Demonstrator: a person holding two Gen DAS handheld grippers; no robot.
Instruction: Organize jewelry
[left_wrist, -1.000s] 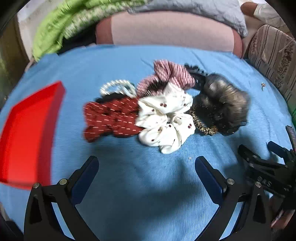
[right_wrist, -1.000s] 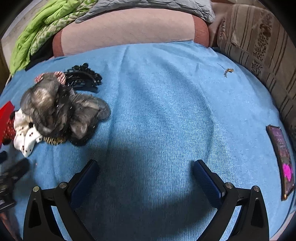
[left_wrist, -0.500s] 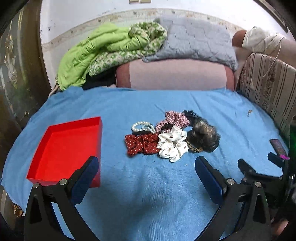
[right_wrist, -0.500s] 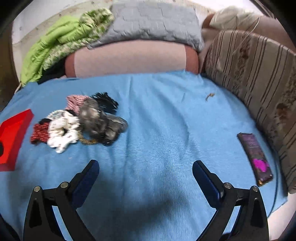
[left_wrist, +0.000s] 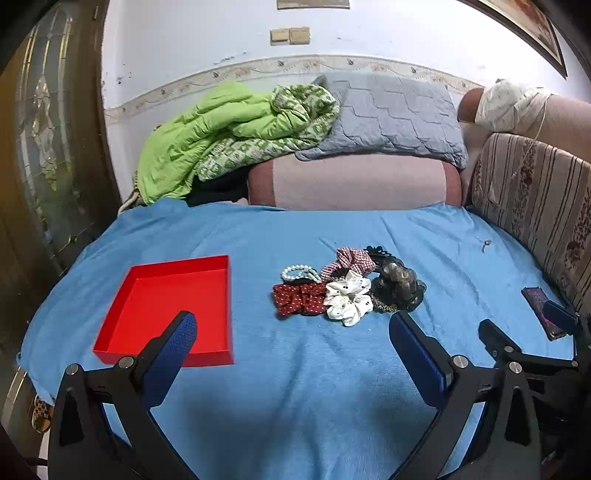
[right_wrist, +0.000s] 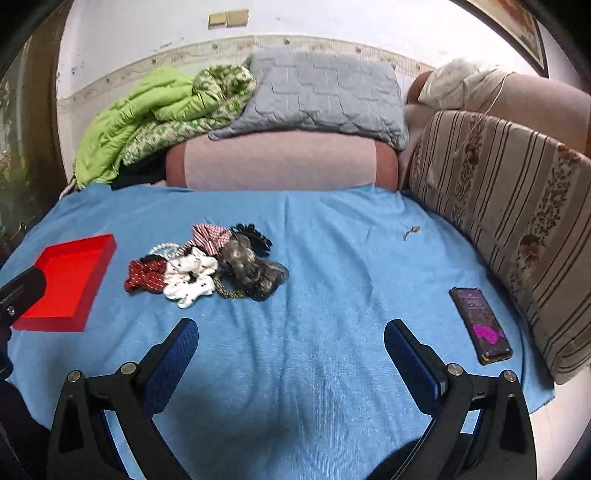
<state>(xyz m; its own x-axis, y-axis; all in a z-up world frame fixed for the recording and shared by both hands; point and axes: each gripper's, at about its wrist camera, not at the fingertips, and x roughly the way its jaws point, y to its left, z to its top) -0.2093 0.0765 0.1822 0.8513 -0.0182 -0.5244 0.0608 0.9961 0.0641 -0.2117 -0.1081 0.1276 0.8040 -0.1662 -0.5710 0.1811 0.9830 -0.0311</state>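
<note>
Blue cloth (right_wrist: 332, 258) bare between scrunchie pile (right_wrist: 207, 266) and phone (right_wrist: 480, 325)

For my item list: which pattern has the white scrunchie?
The white scrunchie has small dark dots, clearest in the left wrist view.

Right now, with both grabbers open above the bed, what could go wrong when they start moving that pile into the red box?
Three things, probably. The hair ties lie heaped and overlapping, so one pinch may drag several along. The pearl bracelet is partly tucked under its neighbours and could snag or slip. The red tray sits near the bed's edge on a soft blue blanket, so a nudge from the left gripper might push it off.
</note>
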